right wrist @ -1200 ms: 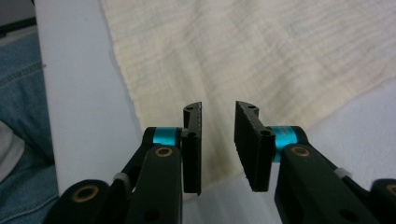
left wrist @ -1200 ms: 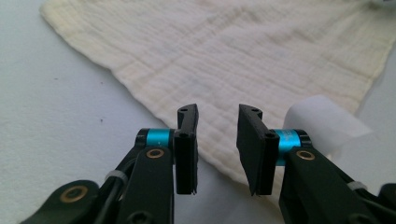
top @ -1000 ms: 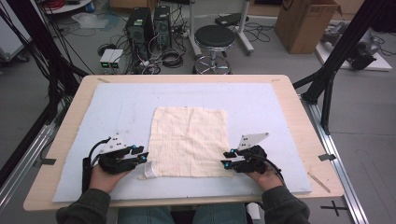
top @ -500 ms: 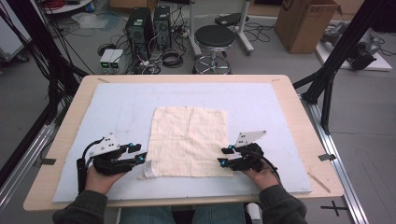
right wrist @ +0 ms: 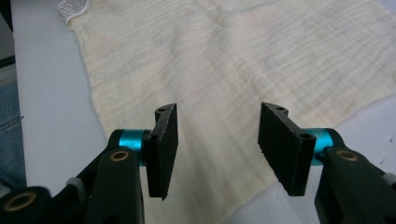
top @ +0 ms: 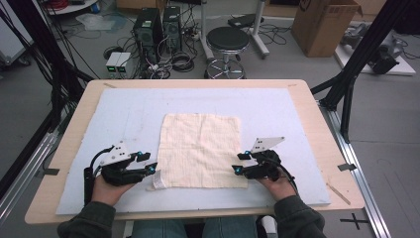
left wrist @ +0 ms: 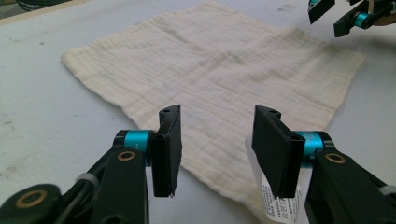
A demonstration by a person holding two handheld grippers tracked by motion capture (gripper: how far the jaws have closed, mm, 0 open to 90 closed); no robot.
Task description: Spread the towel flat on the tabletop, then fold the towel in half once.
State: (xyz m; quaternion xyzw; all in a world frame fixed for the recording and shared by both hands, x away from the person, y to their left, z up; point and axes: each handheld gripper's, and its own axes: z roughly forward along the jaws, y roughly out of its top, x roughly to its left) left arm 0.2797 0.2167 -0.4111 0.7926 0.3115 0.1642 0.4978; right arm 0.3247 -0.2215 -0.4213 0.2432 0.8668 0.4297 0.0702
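**Cloth spread flat, both my grippers open at its near corners**

Cloth (top: 200,150) lies flat and unfolded on the pale blue mat (top: 277,106), roughly in the middle and a little toward my side; it is cream-coloured, nearly square, with a fine crinkled weave; a small white label (top: 158,180) sticks out at its near-left corner, printed with text too small to read.

My left gripper (top: 151,168) sits just beside that near-left corner, low over the mat; in the left gripper view its jaws stand well apart with nothing between them, the cloth's corner lying under and ahead of the gap, the label (left wrist: 274,196) partly hidden behind one jaw; my left hand (top: 111,181) wraps the body of the tool, the grey plate on top.

My right gripper (top: 238,163) is at the near-right corner of the cloth, its tips over the cloth's right edge; in the right gripper view (right wrist: 215,149) its jaws are also spread wide and empty, the fabric running beneath them, the corner's edge passing below the gap; I cannot tell whether the jaws touch the fabric; my right hand (top: 275,181) holds it from behind.

The mat covers most of the wooden table (top: 317,114); beyond the far edge, on the floor, stand a black stool (top: 228,42), two computer towers (top: 158,25) among loose cables, and a cardboard box (top: 324,22) at the upper right.
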